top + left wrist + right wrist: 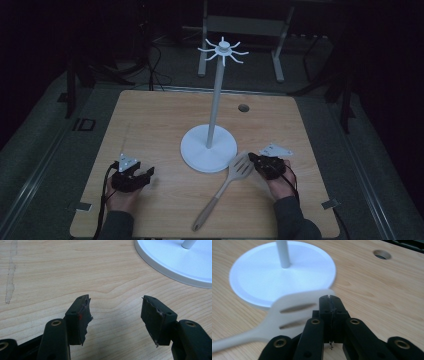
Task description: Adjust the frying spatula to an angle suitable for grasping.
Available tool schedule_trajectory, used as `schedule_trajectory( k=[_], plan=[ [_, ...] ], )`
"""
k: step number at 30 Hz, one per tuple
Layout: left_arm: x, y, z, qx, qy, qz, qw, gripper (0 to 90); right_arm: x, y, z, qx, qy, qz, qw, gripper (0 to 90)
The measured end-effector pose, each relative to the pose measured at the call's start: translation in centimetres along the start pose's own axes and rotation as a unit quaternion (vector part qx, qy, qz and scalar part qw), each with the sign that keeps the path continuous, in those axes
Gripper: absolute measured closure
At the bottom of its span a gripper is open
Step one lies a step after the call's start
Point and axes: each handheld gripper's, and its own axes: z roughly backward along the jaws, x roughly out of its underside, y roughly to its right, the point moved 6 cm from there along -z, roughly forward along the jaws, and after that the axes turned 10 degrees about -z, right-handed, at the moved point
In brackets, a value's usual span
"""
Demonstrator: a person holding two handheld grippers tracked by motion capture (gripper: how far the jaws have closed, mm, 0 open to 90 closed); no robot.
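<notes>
1. The slotted spatula (225,187) lies flat on the wooden table (150,125), its head just beside the white stand's base (200,152).
2. The right gripper (254,160) is clenched, jaws pressed together with nothing between them, its tip at the spatula head's edge (297,312).
3. The left gripper (116,315) rests released, jaws wide apart over bare wood, well apart from the spatula.
</notes>
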Motion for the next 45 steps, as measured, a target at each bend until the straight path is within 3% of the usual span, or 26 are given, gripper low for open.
schedule_trajectory(
  k=[3, 7, 14, 26, 27, 33, 45],
  plan=[
    [0.0, -0.1, 0.1, 0.0, 0.001, -0.001, 1.0, 40.6, -0.3, -0.9, -0.6, -0.014, -0.005, 0.009, 0.9999, 89.6],
    [0.0, -0.1, 0.1, 0.0, 0.0, -0.001, 1.0, 40.6, -0.2, -1.4, -1.6, -0.014, -0.016, 0.019, 0.9996, 89.3],
    [0.0, -0.1, 0.1, 0.0, 0.002, 0.001, 1.0, 40.6, 0.5, -1.0, -2.6, -0.002, -0.037, 0.015, 0.9992, 89.5],
    [0.0, -0.1, 0.1, 0.0, 0.002, 0.001, 1.0, 40.6, 1.8, -0.6, -2.6, 0.019, -0.059, 0.021, 0.9979, 89.6],
    [-0.1, -0.1, 0.1, -0.001, 0.003, 0.002, 1.0, 40.6, 2.6, -0.6, -2.4, 0.027, -0.072, 0.021, 0.9968, 89.5],
    [-0.1, -0.1, 0.1, 0.0, 0.003, 0.002, 1.0, 40.6, 4.1, -0.7, -1.4, 0.035, -0.087, 0.018, 0.9954, 89.6],
    [0.0, -0.2, 0.2, -0.002, 0.004, 0.003, 1.0, 40.6, 6.4, -2.1, 1.5, 0.024, -0.111, 0.026, 0.9931, 89.6]
  ],
)
